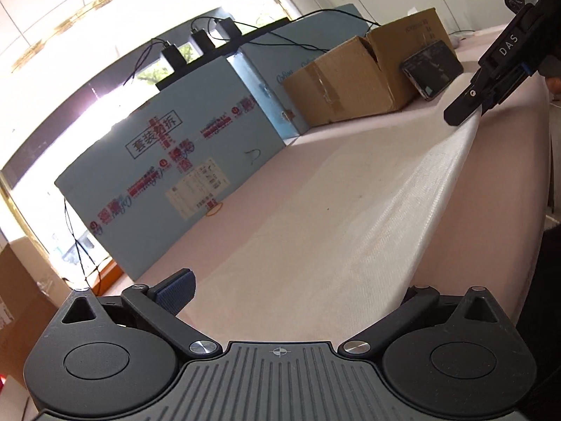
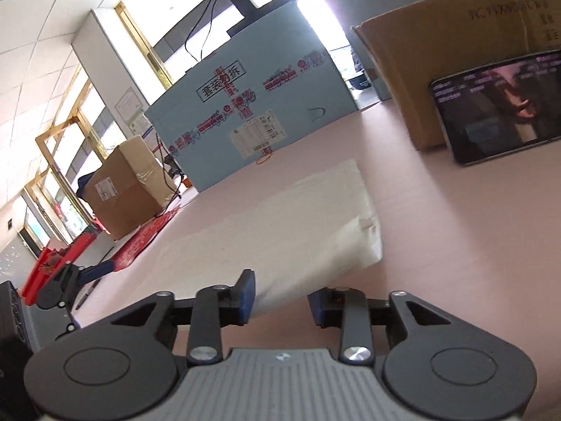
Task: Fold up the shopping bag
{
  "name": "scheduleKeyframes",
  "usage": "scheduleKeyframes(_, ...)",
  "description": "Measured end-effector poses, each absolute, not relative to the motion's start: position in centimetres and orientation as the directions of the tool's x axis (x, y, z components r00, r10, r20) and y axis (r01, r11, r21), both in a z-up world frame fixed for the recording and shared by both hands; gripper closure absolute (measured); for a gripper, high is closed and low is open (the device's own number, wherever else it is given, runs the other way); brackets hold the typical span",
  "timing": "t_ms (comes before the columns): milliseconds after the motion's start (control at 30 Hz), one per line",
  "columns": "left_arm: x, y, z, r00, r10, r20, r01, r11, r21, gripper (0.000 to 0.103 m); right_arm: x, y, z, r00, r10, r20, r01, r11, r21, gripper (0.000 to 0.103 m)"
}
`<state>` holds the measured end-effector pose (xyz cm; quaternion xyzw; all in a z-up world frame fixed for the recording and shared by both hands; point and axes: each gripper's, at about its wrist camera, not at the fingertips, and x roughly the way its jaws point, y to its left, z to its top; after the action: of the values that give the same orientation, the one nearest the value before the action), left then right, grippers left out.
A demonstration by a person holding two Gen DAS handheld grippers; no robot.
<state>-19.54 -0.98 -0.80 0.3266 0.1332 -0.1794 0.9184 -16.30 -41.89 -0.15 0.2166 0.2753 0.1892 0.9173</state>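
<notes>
Bag edge loose between the right fingers

Bag (image 1: 350, 228) lies flat on the table (image 2: 455, 245), reaching from the left gripper (image 1: 298, 291) to the right gripper (image 2: 280, 301). Both grippers have their fingers apart. Nothing is pinched, though the near edge of the bag passes between the right fingers and hangs a little above the table. I judge that a fold is being laid down. The right fingers should draw straight back without dragging this edge, and the left fingers should stay wide around the cloth.
</notes>
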Motion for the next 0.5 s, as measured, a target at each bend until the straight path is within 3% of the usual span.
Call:
scheduleKeyframes(133, -20.4, 0.9, -0.6, 0.911, -0.216, -0.352, 0.380, 0.770, 0.513, 0.000, -18.2, -43.1, 0.3, 0.822, 0.364, -0.437, -0.213, 0.910, 0.356, 0.027)
scheduleKeyframes(267, -20.9, 1.9, -0.1, 0.910, -0.227, -0.347, 0.376, 0.804, 0.461, 0.000, -19.3, -43.0, 0.5, 0.833, 0.333, -0.441, -0.265, 0.941, 0.210, 0.015)
scheduleKeyframes(400, -21.0, 1.5, 0.4, 0.893, -0.284, -0.349, 0.425, 0.788, 0.446, 0.006, -19.6, -41.1, 0.9, 0.813, 0.391, -0.432, -0.401, 0.913, 0.072, 0.012)
scheduleKeyframes(500, -20.7, 1.4, 0.5, 0.874, -0.325, -0.361, 0.462, 0.787, 0.409, 0.019, -19.5, -39.0, 1.5, 0.793, 0.440, -0.420, -0.508, 0.859, -0.060, 0.011)
